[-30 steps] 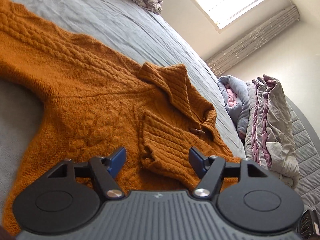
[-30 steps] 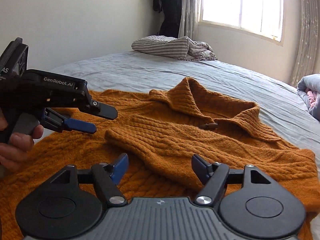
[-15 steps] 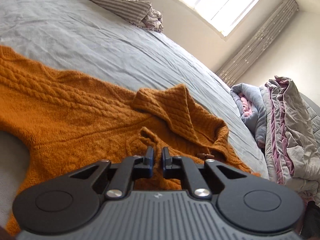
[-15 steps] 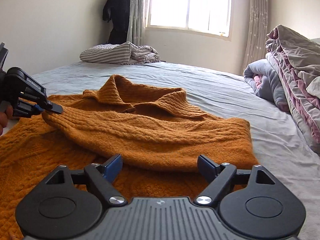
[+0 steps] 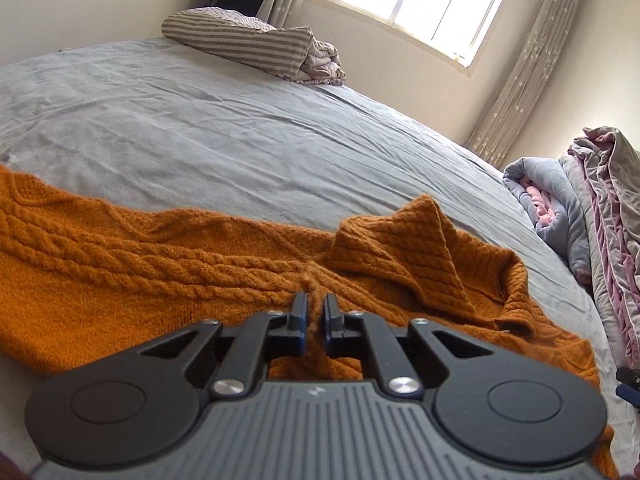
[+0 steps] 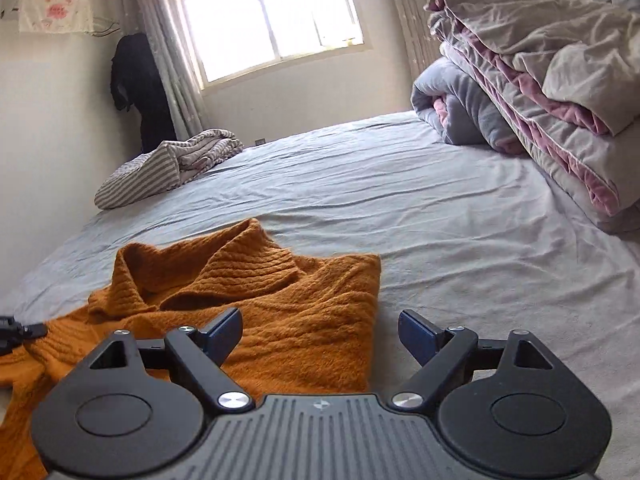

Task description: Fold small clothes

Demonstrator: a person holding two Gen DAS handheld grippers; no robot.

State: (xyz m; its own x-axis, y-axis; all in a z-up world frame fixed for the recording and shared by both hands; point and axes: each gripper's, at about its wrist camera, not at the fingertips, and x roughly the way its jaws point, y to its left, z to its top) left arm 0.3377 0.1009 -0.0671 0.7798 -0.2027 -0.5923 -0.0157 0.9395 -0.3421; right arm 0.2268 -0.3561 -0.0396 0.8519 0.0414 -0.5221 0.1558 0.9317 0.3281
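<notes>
Since a second ago the left gripper (image 5: pixel 315 307) has snapped from wide apart to clamped on a pinch of the orange sweater (image 5: pixel 160 272), a ridge of knit squeezed between its blue pads just short of the collar (image 5: pixel 416 252). Meanwhile the right gripper (image 6: pixel 320 330) has swung away from the middle of the garment to its right-hand edge; its jaws are closing but stand wide, with only the sweater's side edge and bare sheet between them and nothing gripped. The sweater lies flat on the grey bed (image 6: pixel 460 240), near the front edge, well apart from the striped bundle (image 6: pixel 160 168) at the far edge and the stacked quilts (image 6: pixel 540 80) at the right edge. Its long axis runs left to right across the bed, and its collar faces the window side.
</notes>
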